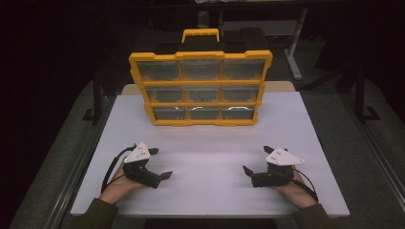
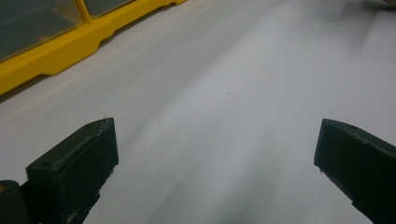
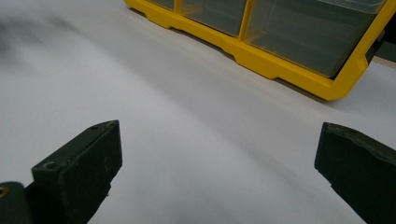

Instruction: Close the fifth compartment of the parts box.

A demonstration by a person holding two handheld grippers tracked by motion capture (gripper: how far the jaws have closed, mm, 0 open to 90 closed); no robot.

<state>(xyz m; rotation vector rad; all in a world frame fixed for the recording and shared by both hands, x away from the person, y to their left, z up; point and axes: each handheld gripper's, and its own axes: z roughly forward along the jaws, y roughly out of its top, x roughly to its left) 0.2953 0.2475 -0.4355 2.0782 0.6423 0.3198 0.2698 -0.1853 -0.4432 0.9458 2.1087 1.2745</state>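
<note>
Two grippers rest low on the white table [image 1: 210, 191], and neither holds anything. Your left gripper [image 1: 160, 164] sits near the front left corner with its jaws spread wide, pointing inward toward the middle; in the left gripper view bare tabletop lies between its fingers [image 2: 77, 161]. Your right gripper [image 1: 258, 162] mirrors it near the front right corner, jaws likewise wide apart, with nothing but table between its fingers [image 3: 81, 161].

What you are facing is the yellow parts organizer [image 1: 200, 88], standing upright near the back edge of the table, roughly centred, with its carry handle [image 1: 200, 34] on top. It shows a three-by-three grid of clear-fronted drawers [image 1: 200, 70]. As far as you can tell from the high view, every drawer sits flush in the frame; what is inside them is too dim to make out. Both grippers are well apart from it, with open table between.

By the look of things, the work on the organizer has not begun: no drawer is pulled, nothing is out on the table. Everything remains for you, starting with a reach forward to the cabinet's front.
</note>
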